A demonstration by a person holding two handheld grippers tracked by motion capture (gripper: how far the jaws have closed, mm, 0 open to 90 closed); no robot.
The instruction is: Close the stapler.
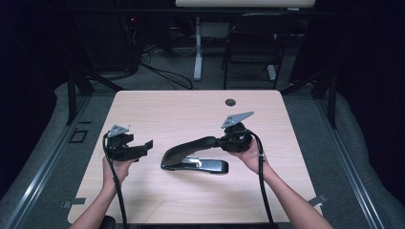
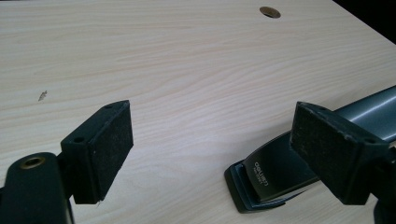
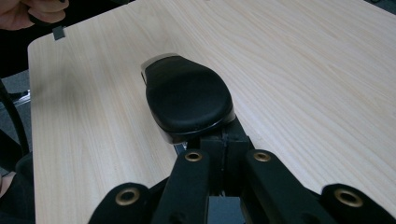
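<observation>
- Black stapler (image 1: 193, 160) lies mid-desk (image 1: 191, 109), its arm raised.
- Right tool (image 1: 220, 141), pressed together, rests at the arm's rear end.
- Left tool (image 1: 149, 145), spread, hovers beside its nose.

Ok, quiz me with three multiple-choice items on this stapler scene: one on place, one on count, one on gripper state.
1. Where does the large black stapler lie on the pale wooden table?
A. Near the middle, between the two grippers
B. At the far edge by the round hole
C. On the floor

2. How many staplers are on the table?
A. One
B. Two
C. Three

3. How do the left gripper's jaws stand?
A. Clamped on the stapler
B. Open, nothing between the pads
C. Shut on a cable

Answers: 1 A, the high view shows it centred between the hands. 2 A, just one lies there. 3 B, the left gripper view shows bare table between the pads.
</observation>
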